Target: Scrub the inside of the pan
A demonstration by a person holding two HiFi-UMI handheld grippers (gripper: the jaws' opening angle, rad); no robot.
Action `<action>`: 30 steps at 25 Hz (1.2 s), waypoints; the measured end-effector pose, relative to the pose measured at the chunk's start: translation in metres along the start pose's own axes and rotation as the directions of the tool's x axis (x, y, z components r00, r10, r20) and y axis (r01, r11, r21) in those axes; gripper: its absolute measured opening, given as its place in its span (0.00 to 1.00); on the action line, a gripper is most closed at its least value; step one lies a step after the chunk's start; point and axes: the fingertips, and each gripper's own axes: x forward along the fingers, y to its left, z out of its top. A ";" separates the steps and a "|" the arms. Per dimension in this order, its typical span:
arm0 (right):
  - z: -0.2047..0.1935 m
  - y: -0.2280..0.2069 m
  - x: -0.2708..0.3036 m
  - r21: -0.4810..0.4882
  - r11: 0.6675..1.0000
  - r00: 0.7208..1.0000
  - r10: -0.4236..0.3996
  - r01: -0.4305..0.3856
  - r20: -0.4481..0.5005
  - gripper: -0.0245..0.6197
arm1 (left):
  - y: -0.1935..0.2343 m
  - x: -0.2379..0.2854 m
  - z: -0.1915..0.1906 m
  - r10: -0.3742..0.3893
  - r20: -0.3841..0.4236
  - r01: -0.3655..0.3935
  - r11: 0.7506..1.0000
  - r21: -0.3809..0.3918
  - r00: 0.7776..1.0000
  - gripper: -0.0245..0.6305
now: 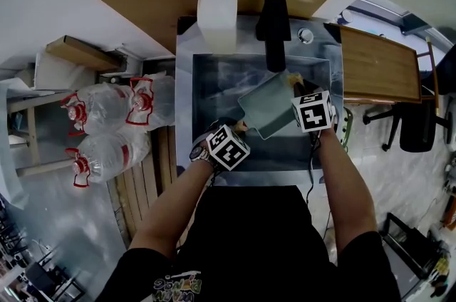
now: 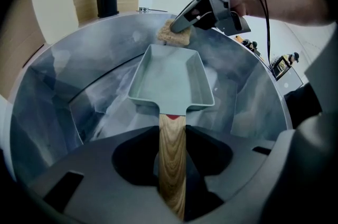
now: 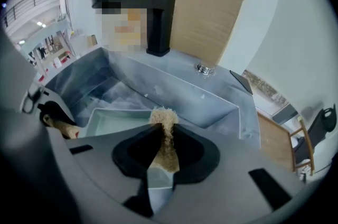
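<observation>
A pale green rectangular pan (image 1: 269, 107) hangs tilted over the steel sink (image 1: 206, 83). Its wooden handle (image 2: 172, 157) runs back between the jaws of my left gripper (image 2: 172, 136), which is shut on it. In the head view the left gripper (image 1: 239, 129) is at the pan's near-left corner. My right gripper (image 3: 161, 136) is shut on a tan scrubbing sponge (image 3: 165, 130). The sponge (image 2: 171, 35) touches the pan's far rim, with the right gripper (image 2: 185, 19) coming in from above right. The pan's inside (image 2: 169, 75) looks bare and smooth.
A black faucet (image 1: 274, 23) stands at the sink's back edge, with a white plastic jug (image 1: 216, 5) to its left. Large water bottles (image 1: 107, 129) lie on the floor at the left. A wooden table (image 1: 381, 65) and a black chair (image 1: 417, 126) are at the right.
</observation>
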 end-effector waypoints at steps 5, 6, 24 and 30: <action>-0.001 0.034 -0.015 0.078 0.987 0.989 0.141 -0.143 0.033 0.16 | 0.000 0.000 0.000 0.002 0.000 -0.002 1.000 0.004 1.000 0.29; -0.005 0.044 -0.016 0.074 0.982 0.985 0.169 -0.171 0.033 0.16 | 0.000 0.000 0.000 0.002 -0.001 -0.002 1.000 0.004 1.000 0.29; -0.058 0.148 -0.002 0.073 0.934 0.931 0.355 -0.349 -0.088 0.16 | -0.001 0.001 -0.001 0.004 -0.004 -0.004 1.000 -0.006 1.000 0.29; -0.065 0.148 0.008 0.062 0.952 0.946 0.305 -0.300 -0.110 0.16 | -0.001 0.000 -0.001 0.008 -0.001 -0.008 1.000 -0.007 1.000 0.29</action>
